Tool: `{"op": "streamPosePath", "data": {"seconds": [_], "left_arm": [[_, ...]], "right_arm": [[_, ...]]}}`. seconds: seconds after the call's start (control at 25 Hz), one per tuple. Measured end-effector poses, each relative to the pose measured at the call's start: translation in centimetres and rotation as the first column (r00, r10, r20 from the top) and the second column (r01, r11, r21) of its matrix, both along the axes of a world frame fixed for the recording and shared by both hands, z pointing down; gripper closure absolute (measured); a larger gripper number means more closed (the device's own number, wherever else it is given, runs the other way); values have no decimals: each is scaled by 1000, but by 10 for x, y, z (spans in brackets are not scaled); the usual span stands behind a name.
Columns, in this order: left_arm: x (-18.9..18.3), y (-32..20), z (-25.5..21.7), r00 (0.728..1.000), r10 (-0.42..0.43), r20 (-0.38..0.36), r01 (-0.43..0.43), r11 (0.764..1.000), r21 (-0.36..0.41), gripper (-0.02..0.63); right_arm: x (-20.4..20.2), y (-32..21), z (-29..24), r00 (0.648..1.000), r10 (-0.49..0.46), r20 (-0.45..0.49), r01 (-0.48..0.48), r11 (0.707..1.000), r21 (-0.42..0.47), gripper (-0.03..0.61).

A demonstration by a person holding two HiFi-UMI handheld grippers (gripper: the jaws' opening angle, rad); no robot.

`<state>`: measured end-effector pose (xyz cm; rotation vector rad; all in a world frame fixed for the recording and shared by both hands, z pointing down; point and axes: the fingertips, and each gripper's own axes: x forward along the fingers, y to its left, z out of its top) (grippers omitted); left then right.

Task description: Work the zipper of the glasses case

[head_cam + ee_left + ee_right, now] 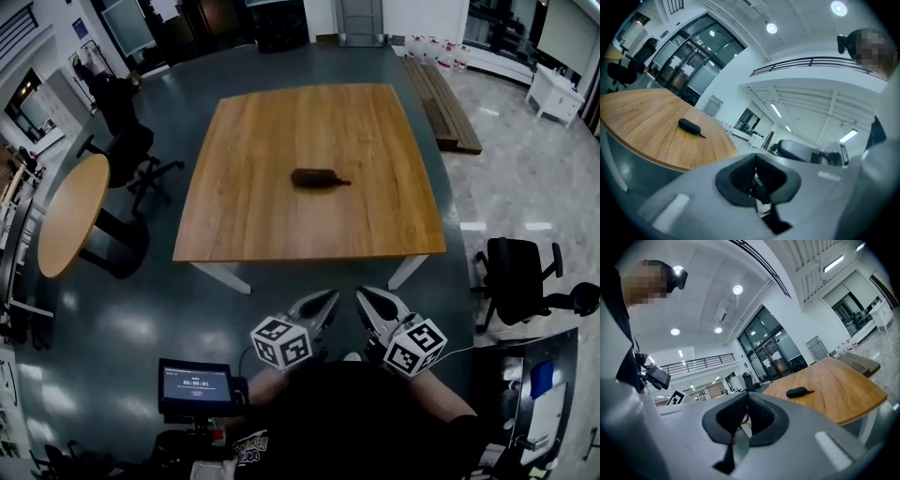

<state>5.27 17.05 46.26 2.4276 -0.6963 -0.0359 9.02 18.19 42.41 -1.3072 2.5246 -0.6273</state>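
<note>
The glasses case [316, 178] lies alone near the middle of the bench [253, 234], a thin tab [343, 182] poking toward the bench's right edge, nothing touching it. Off the bench's near edge, the left gripper [330, 296] and right gripper [366, 296] hang side by side, jaws closed on nothing. That reads as a ready stance: both aimed across the bench at the case, zipper work not yet begun.
</note>
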Motion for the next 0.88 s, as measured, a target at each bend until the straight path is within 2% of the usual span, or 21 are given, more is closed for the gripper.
{"op": "streamPosePath", "data": {"seconds": [0.28,0.48,0.88], "left_arm": [[-14,-3,5,998,-48,48,49,999,-21,611],[-31,-23,2,997,-52,60,53,998,-17,611],[-48,-127,-3,1000,30,-4,-30,999,-21,611]], "right_arm": [[-10,-12,7,997,-42,65,44,999,-31,571],[-29,-34,4,997,-50,63,53,998,-37,571],[-43,-128,3,998,63,6,-63,997,-53,568]]}}
